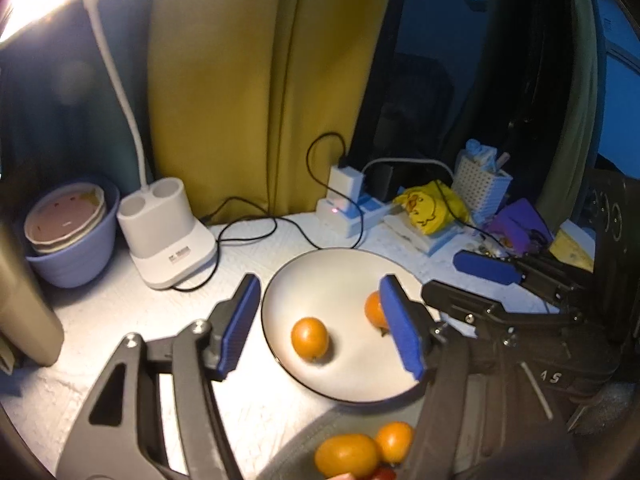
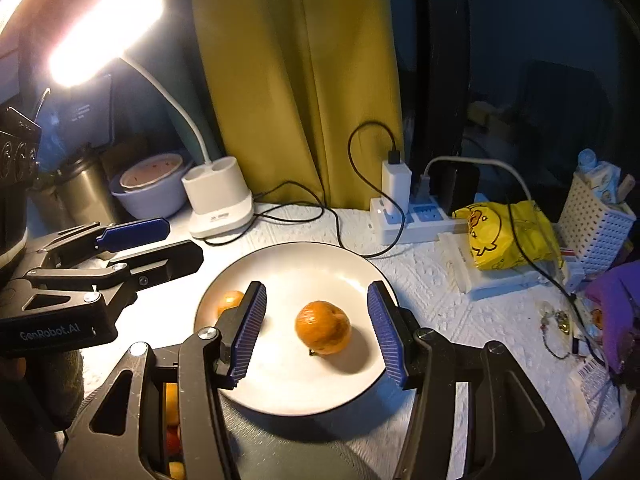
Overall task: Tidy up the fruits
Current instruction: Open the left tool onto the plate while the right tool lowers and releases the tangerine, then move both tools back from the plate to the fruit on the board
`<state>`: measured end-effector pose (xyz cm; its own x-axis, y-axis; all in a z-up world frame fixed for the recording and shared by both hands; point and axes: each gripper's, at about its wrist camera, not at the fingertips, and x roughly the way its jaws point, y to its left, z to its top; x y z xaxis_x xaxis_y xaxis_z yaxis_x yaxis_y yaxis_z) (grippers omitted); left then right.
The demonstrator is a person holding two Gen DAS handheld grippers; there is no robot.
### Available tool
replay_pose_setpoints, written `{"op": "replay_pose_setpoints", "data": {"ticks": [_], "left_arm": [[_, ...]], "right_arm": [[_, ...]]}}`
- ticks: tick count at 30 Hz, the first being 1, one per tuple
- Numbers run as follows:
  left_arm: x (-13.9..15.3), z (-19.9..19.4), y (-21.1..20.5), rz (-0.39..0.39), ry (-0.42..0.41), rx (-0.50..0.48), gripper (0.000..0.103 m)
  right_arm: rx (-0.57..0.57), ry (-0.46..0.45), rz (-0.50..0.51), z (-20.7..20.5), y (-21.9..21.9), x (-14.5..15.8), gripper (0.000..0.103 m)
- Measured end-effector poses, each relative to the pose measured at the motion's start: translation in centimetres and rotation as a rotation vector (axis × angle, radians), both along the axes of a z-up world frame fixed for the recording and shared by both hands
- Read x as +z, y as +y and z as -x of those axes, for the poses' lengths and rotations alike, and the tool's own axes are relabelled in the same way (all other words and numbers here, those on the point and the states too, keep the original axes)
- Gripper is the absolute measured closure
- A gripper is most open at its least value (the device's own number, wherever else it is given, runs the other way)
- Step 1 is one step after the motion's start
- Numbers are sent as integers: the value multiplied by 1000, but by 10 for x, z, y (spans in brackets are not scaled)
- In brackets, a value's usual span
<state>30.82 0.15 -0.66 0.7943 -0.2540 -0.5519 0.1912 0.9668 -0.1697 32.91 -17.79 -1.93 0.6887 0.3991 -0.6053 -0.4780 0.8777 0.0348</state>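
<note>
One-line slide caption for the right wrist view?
Right claw open above two oranges on the white plate.

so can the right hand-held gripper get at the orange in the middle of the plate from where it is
Probably yes. The right hand-held gripper is open and the orange lies on the white plate right between its fingers, untouched, with nothing in front of it. The left hand-held gripper is off to the side.

Two orange fruits lie on one white plate (image 2: 344, 256): a mandarin (image 2: 323, 333) and a smaller one (image 2: 229, 301). At least two more oranges (image 1: 347, 456) sit in one dark bowl (image 1: 308, 432). One desk lamp (image 2: 218, 204), one power strip (image 2: 412, 220), one yellow bag (image 2: 500, 236), two grippers.
</note>
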Motion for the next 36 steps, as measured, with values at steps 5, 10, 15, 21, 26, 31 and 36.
{"op": "replay_pose_setpoints", "data": {"ticks": [5, 10, 15, 21, 26, 31, 36], "left_arm": [[12, 22, -1, -6, -23, 0, 39], [21, 42, -1, -7, -41, 7, 39], [27, 64, 1, -4, -55, 13, 39], [24, 87, 6, -2, -58, 24, 39], [16, 107, 10, 0, -50, 31, 39], [7, 123, 15, 3, -38, 43, 39], [-6, 138, 23, 8, -19, 58, 39]], "right_arm": [[0, -19, -6, 20, -1, 10, 47], [4, -37, -9, 41, -3, 19, 47], [-1, -53, -11, 60, -6, 28, 47], [-2, -62, -10, 81, -7, 32, 47], [12, -56, -1, 97, -3, 28, 47], [25, -39, 10, 110, 4, 20, 47], [33, -17, 20, 121, 11, 8, 47]]}}
